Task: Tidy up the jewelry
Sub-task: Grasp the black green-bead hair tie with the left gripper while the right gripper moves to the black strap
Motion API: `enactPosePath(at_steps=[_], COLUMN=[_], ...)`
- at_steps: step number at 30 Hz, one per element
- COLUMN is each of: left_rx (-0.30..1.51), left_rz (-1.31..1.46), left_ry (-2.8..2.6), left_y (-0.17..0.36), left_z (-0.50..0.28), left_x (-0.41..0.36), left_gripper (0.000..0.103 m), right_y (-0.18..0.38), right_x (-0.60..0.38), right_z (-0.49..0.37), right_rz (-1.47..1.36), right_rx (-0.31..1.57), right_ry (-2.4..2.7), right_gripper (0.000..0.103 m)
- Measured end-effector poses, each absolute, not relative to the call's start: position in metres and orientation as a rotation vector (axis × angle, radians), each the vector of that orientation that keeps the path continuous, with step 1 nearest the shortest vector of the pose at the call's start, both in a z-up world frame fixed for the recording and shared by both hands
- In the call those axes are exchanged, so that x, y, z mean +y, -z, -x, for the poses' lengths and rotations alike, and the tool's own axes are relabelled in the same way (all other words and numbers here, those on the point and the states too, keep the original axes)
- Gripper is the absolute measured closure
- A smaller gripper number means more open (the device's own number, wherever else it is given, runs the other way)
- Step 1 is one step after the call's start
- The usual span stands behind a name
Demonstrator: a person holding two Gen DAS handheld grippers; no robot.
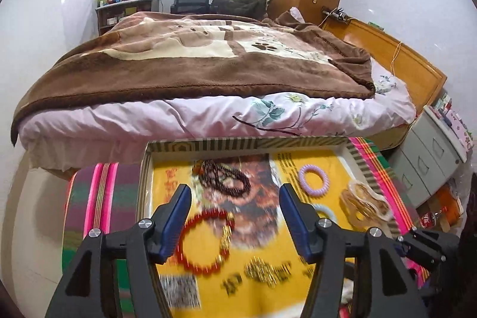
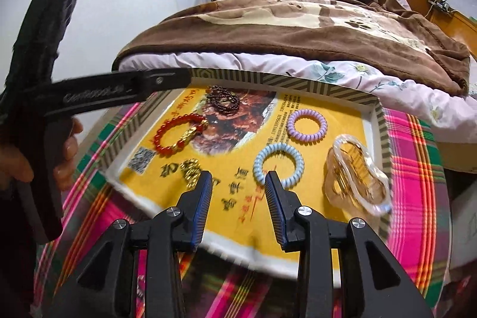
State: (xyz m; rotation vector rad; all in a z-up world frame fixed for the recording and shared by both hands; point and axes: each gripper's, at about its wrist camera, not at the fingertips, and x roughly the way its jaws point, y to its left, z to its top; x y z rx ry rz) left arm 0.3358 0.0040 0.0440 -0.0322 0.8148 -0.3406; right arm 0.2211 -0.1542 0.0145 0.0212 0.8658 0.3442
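Observation:
A shallow tray (image 2: 298, 85) with a striped rim and a yellow printed liner lies on a plaid cloth (image 2: 417, 169). In it lie a red bead bracelet (image 2: 161, 136) with a gold charm, a dark bead bracelet (image 2: 223, 102), a purple spiral tie (image 2: 292, 125), a blue spiral tie (image 2: 258, 166), a gold chain (image 2: 190, 173) and a clear glass dish (image 2: 337, 145) holding gold rings. My right gripper (image 2: 238, 173) hangs open and empty between the gold chain and the blue tie. My left gripper (image 1: 235, 188) is open and empty above the red bracelet (image 1: 205, 215) and dark beads (image 1: 220, 178).
A bed with a brown blanket (image 1: 179, 73) stands close behind the tray's far rim (image 1: 208, 145). A grey drawer cabinet (image 1: 429, 163) is at the right. A hand (image 2: 18, 166) holds the left tool's black handle (image 2: 44, 154) beside the tray's left edge.

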Motion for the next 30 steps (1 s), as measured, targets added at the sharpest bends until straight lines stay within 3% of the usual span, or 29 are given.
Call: enactPosePath(at_steps=[12, 24, 30], left_rx=[0.753, 0.805, 0.856], left_rz=[0.012, -0.009, -0.032], left_ry=[0.384, 0.403, 0.437], left_y=[-0.059, -0.021, 0.004], left_z=[-0.225, -0.141, -0.116], left_x=[0.015, 0.022, 0.014], left_gripper=[0.040, 0.040, 0.033], right_y=[-0.031, -0.016, -0.015], right_x=[-0.183, -0.202, -0.211], right_z=[-0.153, -0.117, -0.102], right_rz=[-0.074, -0.123, -0.131], right_rx=[0.815, 0.842, 0.827], right_ry=[-0.319, -0.298, -0.289], right_gripper=[0.065, 0.064, 0.064])
